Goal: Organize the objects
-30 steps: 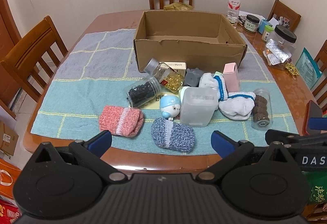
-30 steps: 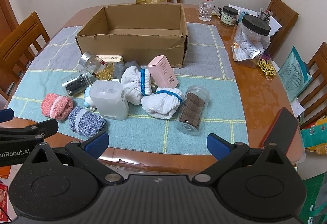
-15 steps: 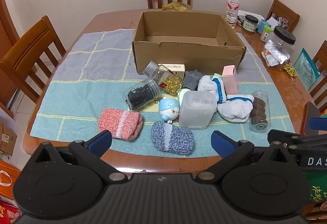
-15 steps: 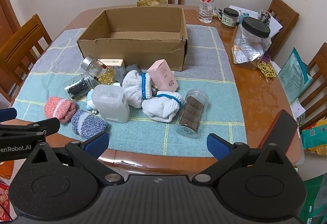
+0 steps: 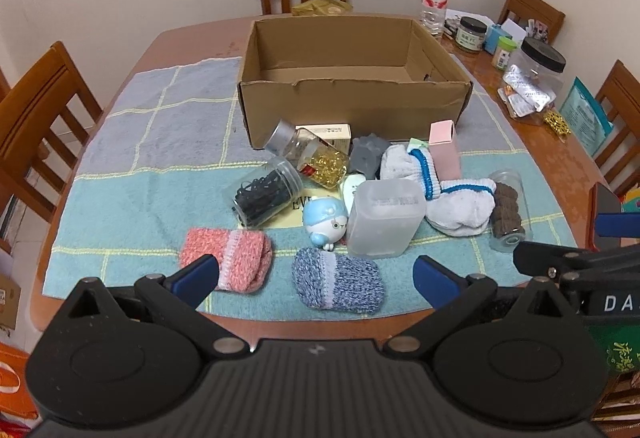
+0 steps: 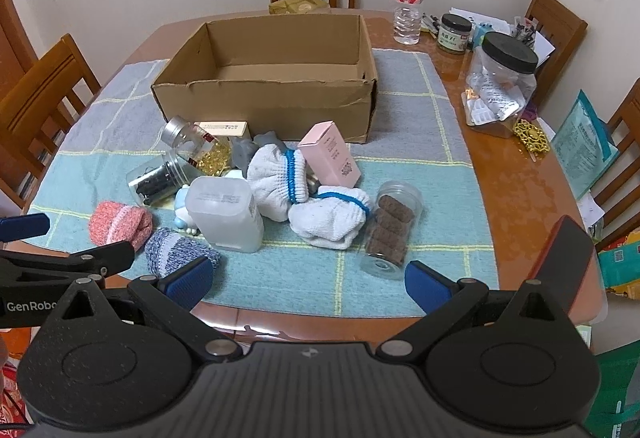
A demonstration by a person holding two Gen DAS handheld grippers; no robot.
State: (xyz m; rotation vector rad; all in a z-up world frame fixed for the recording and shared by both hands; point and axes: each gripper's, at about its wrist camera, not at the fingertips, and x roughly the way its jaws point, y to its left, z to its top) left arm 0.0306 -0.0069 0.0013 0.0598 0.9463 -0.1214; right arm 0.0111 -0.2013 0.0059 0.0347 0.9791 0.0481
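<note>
Now both grippers sit nearer the pile than a second ago; nothing on the tabletop (image 5: 192, 38) has shifted.

Compared with the earlier frames, the heap looms larger in both wrist views; the cardboard box (image 5: 352, 106) stays empty at the far side of the checked towel (image 5: 152, 142); "DA" reads on the right gripper's body in the left view, "GenRobo" on the left gripper's body in the right view; other labels are too small to read. The left gripper (image 5: 314, 270) is spread wide and grasps nothing, its fingers (image 5: 196, 272) flanking the pink sock (image 5: 236, 250) and the blue sock (image 5: 340, 280); the right gripper (image 6: 308, 280) is equally released and empty, hovering short of the jar of brown discs (image 6: 392, 230).
</note>
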